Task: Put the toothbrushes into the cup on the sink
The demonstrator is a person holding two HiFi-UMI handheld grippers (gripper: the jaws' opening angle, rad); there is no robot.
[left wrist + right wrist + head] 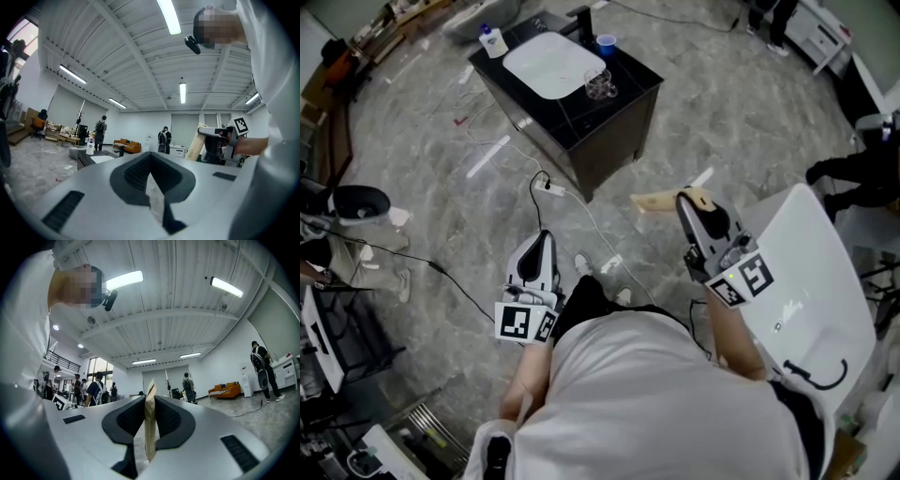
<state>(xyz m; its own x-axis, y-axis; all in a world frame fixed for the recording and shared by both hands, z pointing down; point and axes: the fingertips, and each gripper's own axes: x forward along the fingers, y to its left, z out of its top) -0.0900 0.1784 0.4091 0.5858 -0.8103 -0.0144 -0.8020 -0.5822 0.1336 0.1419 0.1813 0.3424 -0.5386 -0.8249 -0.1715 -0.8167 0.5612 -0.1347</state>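
Head view, sink: the black worktop [630, 75] with its white basin [551, 64] stands far, centre, well apart from the person.
Head view, cup: a glass cup [600, 84] sits just right of the basin, with a blue cup [606, 42] farther back.
Head view, task's thing: a flat tan pack [659, 202] sticks out left from the right tool [688, 199]. It is probably a wrapped toothbrush, though no brush shows.
Left gripper view: the left tool [150, 161] has its jaws together with nothing between them.
Right gripper view: the jaws are clamped on the tan pack, which stands upright and edge-on.
Step in hand: carry the pack to the sink. Keep the grip firm, approach the glass cup from above, lower the pack end-first and avoid knocking the cup.
Writing: none is readable. The square markers carry only patterns, and the label on the bottle [493, 41] is too small.
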